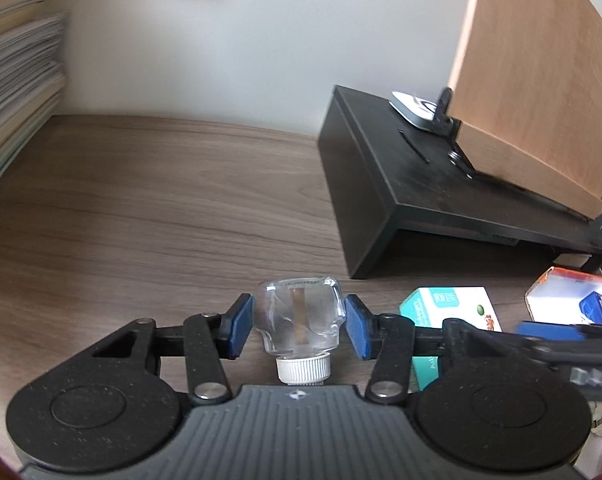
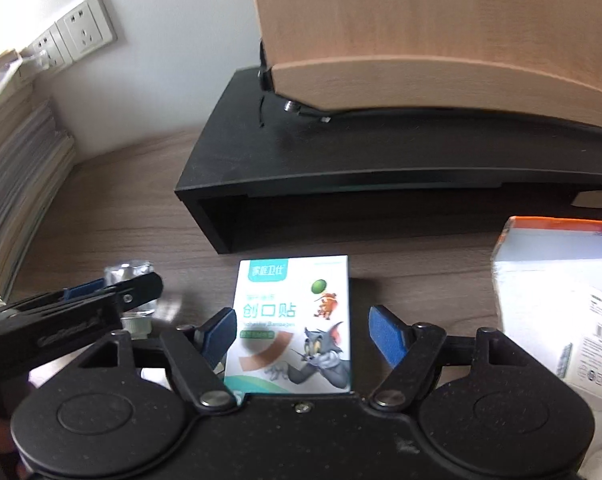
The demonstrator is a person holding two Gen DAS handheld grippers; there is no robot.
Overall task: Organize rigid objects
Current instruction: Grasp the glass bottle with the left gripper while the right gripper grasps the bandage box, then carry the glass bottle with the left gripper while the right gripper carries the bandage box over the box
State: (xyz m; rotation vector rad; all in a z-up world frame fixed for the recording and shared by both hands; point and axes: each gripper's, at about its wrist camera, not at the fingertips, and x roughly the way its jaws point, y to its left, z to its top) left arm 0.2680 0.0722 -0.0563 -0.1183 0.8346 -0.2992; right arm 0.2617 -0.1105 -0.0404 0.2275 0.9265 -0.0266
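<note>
1. Glass bottle (image 1: 299, 316) with a white ribbed cap lies on its side on the wood-grain tabletop (image 1: 161, 208), cap toward the camera, between the blue pads of the left gripper (image 1: 299, 326).
2. That gripper's jaws stand just beside the bottle on both sides; a thin gap shows at each pad, so they are narrowly open and not pressing on the glass.
3. Bandage box (image 2: 293, 320), white and teal with cartoon figures, lies flat on the tabletop between the jaws of the right gripper (image 2: 301, 336).
4. Those jaws are wide open: one pad is close to the box's edge, the other is clearly apart from it.
5. In the left wrist view the bandage box sits just to the right of the bottle, and the right gripper reaches in over it from the right edge.
6. White-and-orange carton (image 2: 561, 292) rests on the tabletop farther right, well apart from the bandage box.
7. Black monitor riser (image 2: 381, 160) stands behind the boxes; a light wooden panel (image 2: 441, 28) rises from a dark base on top of it.
8. Stacked papers (image 2: 17, 200) pile up at the left edge of the tabletop against a pale wall (image 1: 221, 48).
9. White wall sockets (image 2: 81, 28) are mounted above the stack.
</note>
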